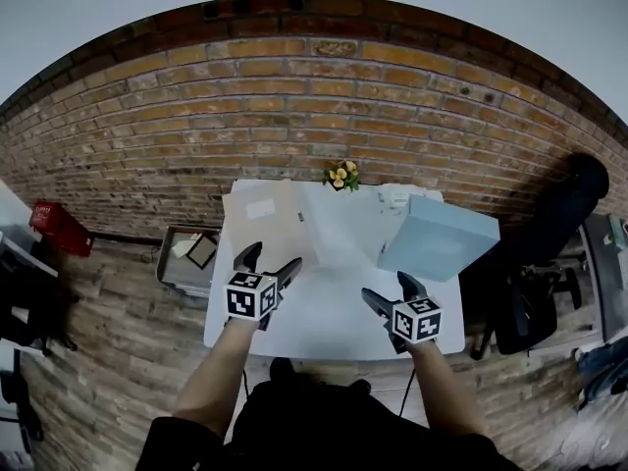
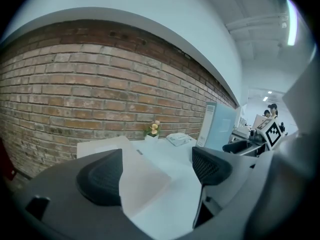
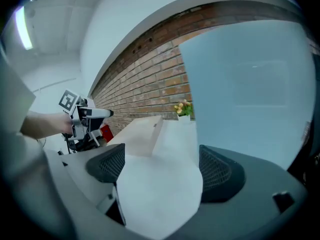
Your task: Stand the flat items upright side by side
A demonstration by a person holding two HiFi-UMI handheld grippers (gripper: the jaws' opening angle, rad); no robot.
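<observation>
Blue box (image 1: 439, 238) stands upright; left gripper (image 1: 272, 263) and right gripper (image 1: 388, 292) jaws gape (empty).

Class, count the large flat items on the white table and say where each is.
2. The beige envelope lies flat at the table's back left; the light-blue folder stands upright at the right. Something may be hidden behind it.

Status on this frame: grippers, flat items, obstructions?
Left hand-held gripper, right hand-held gripper: open, empty. Pale blue flat box upright at right; beige flat folder lying flat at left. Small yellow-flowered pot at the back, out of the way.
</observation>
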